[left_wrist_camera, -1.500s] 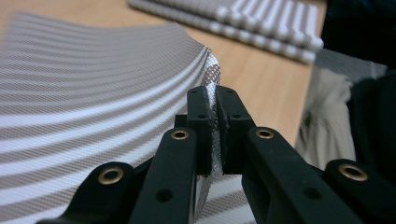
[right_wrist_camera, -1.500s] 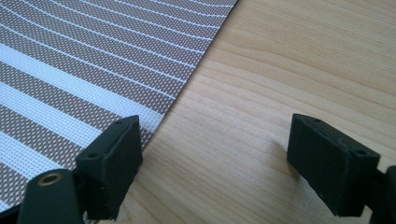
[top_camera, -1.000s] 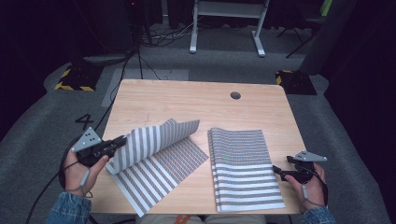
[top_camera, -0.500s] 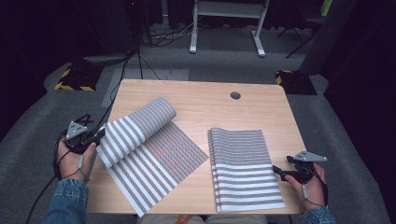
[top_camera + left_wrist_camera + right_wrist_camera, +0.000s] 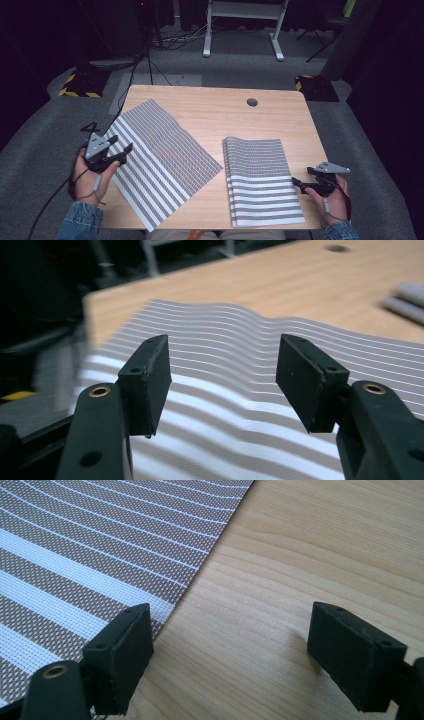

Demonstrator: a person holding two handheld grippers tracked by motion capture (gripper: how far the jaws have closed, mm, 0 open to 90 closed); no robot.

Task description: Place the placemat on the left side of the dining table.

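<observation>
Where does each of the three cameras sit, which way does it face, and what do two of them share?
High view: above the person's side, looking forward and down on the light wooden table; both hands with the left gripper and right gripper show.
Left gripper view: rides the left gripper, facing the spread grey-and-white striped mat.
Right gripper view: rides the right gripper, facing the folded striped mat's edge.
Shared: both mats also show from above.

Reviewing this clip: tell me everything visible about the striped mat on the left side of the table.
The left mat is a thin woven-looking sheet with grey and white stripes, lying opened out on the wooden table and turned at a diagonal. Its near corner hangs past the table's front edge. The surface is not quite flat: the left gripper view shows a gentle ripple. The left hand-held gripper sits open at its left edge, holding nothing. It lies apart from the folded mat on the right.
</observation>
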